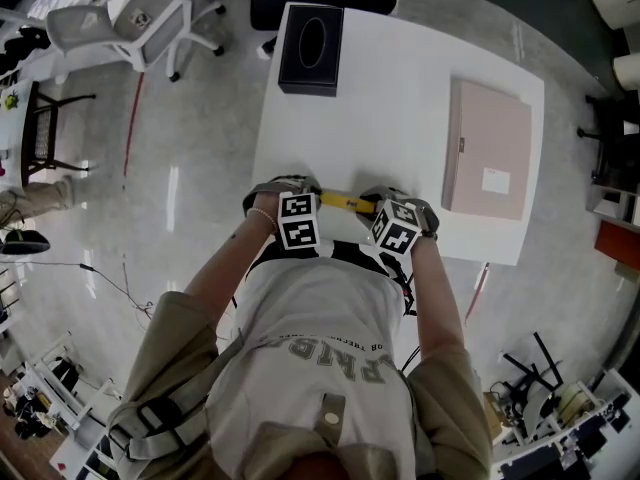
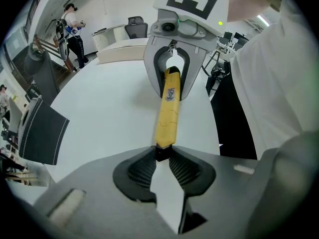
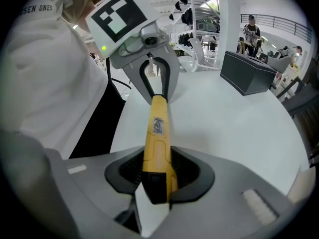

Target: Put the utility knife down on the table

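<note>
A yellow utility knife (image 1: pixel 345 202) with black ends hangs level between my two grippers, over the near edge of the white table (image 1: pixel 400 98). My left gripper (image 2: pixel 163 156) is shut on the knife's (image 2: pixel 168 114) narrow black tip. My right gripper (image 3: pixel 155 178) is shut on the thick yellow and black end of the knife (image 3: pixel 155 128). Each gripper view shows the other gripper facing it at the knife's far end: the right gripper (image 2: pixel 172 71) and the left gripper (image 3: pixel 158 91). Whether the knife touches the tabletop I cannot tell.
A black tissue box (image 1: pixel 310 48) stands at the table's far left corner. A flat pink box (image 1: pixel 487 148) lies on the right side. A white office chair (image 1: pixel 130 23) stands on the floor at the upper left. The person's body is close against the table's near edge.
</note>
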Action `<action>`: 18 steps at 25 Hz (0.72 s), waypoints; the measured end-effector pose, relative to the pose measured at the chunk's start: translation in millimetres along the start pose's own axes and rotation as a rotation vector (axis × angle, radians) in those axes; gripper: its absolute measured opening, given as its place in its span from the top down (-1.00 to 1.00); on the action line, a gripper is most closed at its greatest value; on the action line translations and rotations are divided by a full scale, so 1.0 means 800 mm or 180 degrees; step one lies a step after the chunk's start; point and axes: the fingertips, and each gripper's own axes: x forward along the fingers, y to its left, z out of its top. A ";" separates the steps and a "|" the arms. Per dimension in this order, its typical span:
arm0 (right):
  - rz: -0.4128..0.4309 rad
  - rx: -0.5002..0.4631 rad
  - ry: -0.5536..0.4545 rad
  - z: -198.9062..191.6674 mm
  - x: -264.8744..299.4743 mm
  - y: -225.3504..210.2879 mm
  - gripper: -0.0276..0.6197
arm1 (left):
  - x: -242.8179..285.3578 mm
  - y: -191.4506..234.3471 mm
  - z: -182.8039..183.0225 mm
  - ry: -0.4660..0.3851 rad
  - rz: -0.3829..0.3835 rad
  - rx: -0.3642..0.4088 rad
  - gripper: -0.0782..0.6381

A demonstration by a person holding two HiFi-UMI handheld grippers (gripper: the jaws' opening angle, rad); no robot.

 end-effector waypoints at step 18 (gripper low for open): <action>-0.0032 0.0103 -0.0008 -0.014 -0.004 0.001 0.51 | 0.004 -0.004 0.004 0.0033 -0.0015 0.0025 0.55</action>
